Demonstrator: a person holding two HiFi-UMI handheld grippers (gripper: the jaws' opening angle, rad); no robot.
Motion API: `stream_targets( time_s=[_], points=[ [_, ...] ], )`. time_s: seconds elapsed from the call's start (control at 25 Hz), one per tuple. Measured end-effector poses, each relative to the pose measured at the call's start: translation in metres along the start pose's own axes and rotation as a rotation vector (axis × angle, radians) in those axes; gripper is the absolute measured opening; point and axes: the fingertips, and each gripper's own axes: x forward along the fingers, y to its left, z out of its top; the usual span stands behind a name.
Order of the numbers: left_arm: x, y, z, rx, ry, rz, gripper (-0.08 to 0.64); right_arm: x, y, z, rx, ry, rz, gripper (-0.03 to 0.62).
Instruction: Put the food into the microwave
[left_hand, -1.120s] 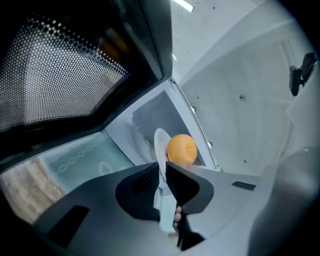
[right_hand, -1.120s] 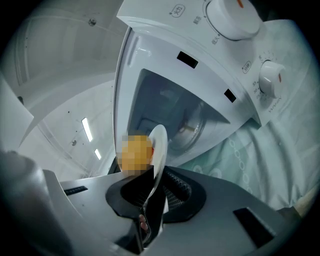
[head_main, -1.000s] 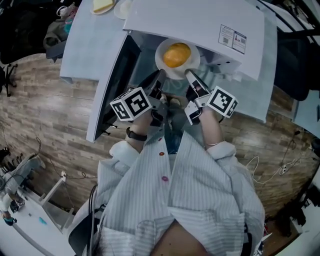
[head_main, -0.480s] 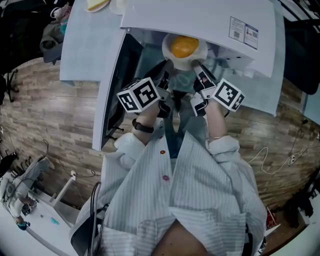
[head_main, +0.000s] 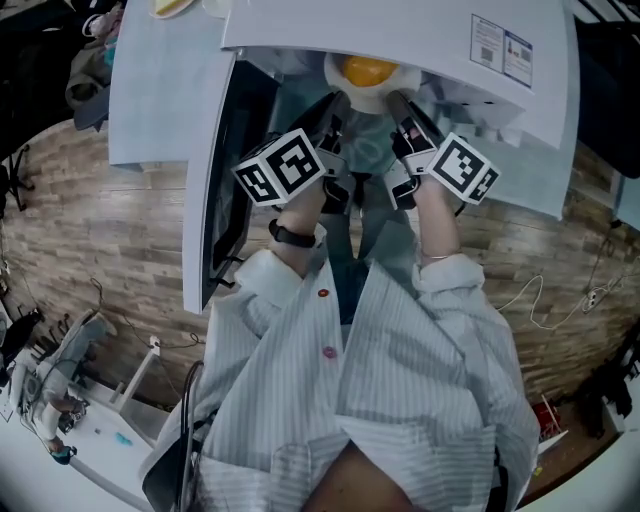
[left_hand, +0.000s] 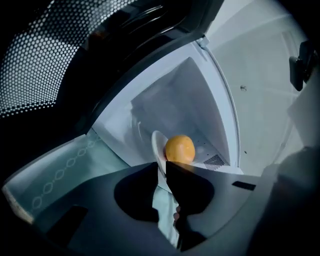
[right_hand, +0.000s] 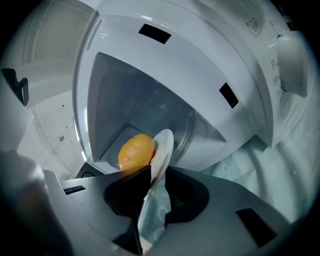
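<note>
A white plate (head_main: 372, 96) carrying a round yellow-orange food (head_main: 368, 70) sits at the mouth of the white microwave (head_main: 400, 30), half hidden under its top. My left gripper (head_main: 335, 112) is shut on the plate's left rim (left_hand: 157, 145), just beside the food (left_hand: 180, 148). At the opposite rim is my right gripper (head_main: 398, 108). Its jaws have just been opening, and the plate's edge (right_hand: 164, 145) lies between them in a slack gap, with the food (right_hand: 136, 150) just beyond. The lit cavity lies behind the plate.
The microwave door (head_main: 215, 170) hangs open at the left, its dotted mesh window (left_hand: 50, 60) close by my left gripper. A teal patterned cloth (right_hand: 250, 165) lies below the microwave's front. The control panel with a knob (right_hand: 292, 60) is at the right.
Both grippers have pushed the plate forward and down into the microwave mouth. More of the plate is now hidden under the microwave's top.
</note>
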Motion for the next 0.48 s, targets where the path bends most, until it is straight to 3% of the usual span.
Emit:
stream_targets(
  time_s=[0.48],
  points=[
    [0.023,0.012,0.002,0.023,-0.016,0.016,0.044,0.016,-0.014,0.011,-0.152,0.018,-0.062,0.104]
  ],
)
